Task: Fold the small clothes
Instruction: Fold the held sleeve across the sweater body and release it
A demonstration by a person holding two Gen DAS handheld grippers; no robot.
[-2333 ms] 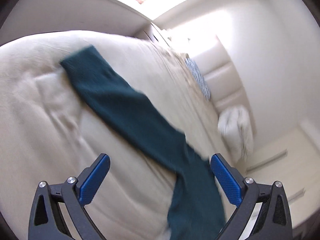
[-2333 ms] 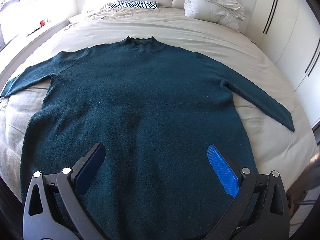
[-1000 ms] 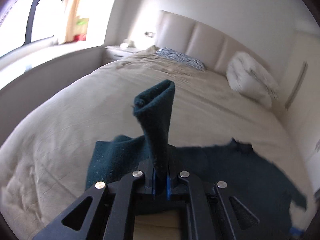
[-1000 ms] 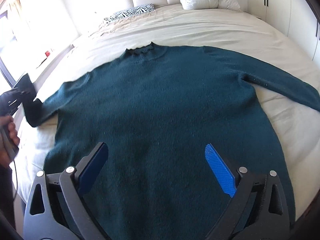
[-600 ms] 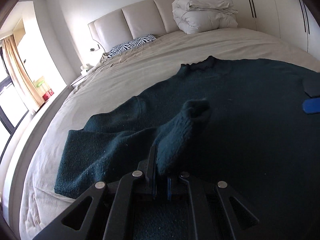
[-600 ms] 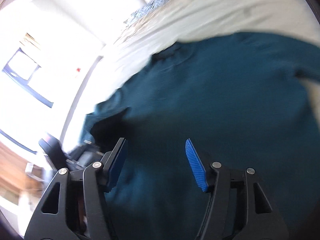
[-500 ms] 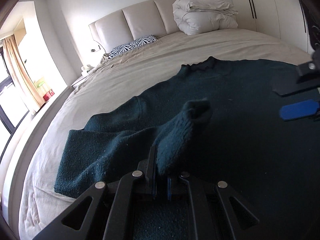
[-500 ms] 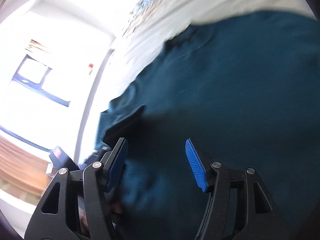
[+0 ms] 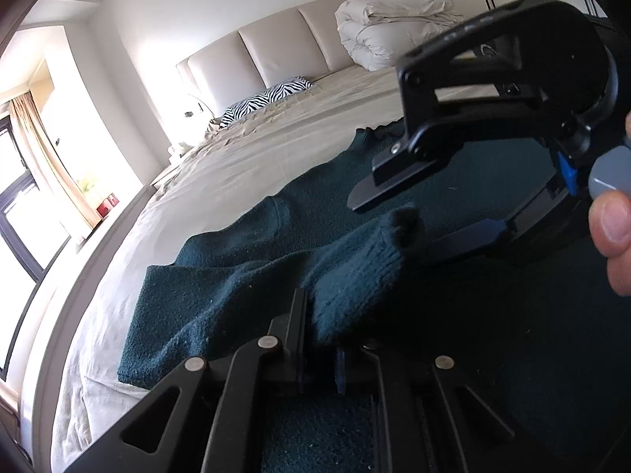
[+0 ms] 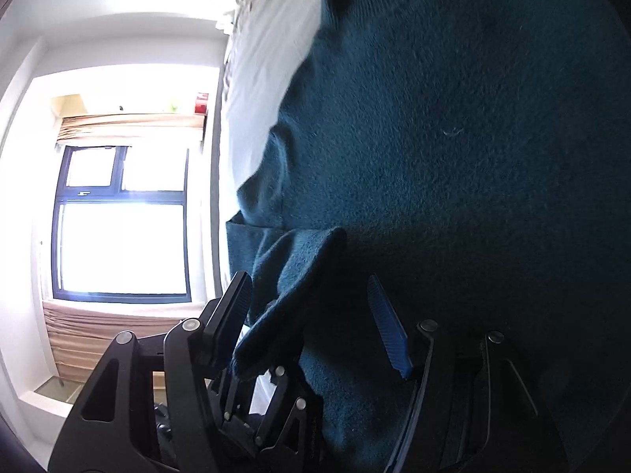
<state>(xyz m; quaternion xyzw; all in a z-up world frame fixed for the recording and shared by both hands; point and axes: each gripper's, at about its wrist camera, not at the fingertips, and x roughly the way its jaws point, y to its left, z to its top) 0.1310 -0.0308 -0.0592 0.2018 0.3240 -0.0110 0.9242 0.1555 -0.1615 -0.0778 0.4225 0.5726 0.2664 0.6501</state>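
Sweater: dark teal knit, coarse fuzzy surface, lying flat on the bed; it fills the lower right of the left wrist view and most of the right wrist view.
Collar: small raised neck, at the far edge of the sweater, above centre of the left wrist view.
Sleeve: folded back over the body of the sweater; its cuff end stands up in a soft roll at the centre of the left wrist view. In the right wrist view the same sleeve is at lower centre.
Left claw: at bottom centre of the frame, almost fully closed, the jaws are opening a little; the sleeve comes out from between them and they seem to pinch it.
Right claw: about half open and the jaws are closing; the sleeve end lies between them, close to the left finger, but I cannot tell if the pads press on it. In the left wrist view this claw comes in from the right, its tips just beside the cuff.
Hand: fingers at the right edge of the left wrist view, holding the right claw.
Bed: beige sheet, wrinkled, under the sweater.
Pillow: zebra pattern, by the headboard, upper centre.
Duvet: white, folded, upper right.
Window: very bright, left side of the right wrist view.
Writing: no readable text or brand.
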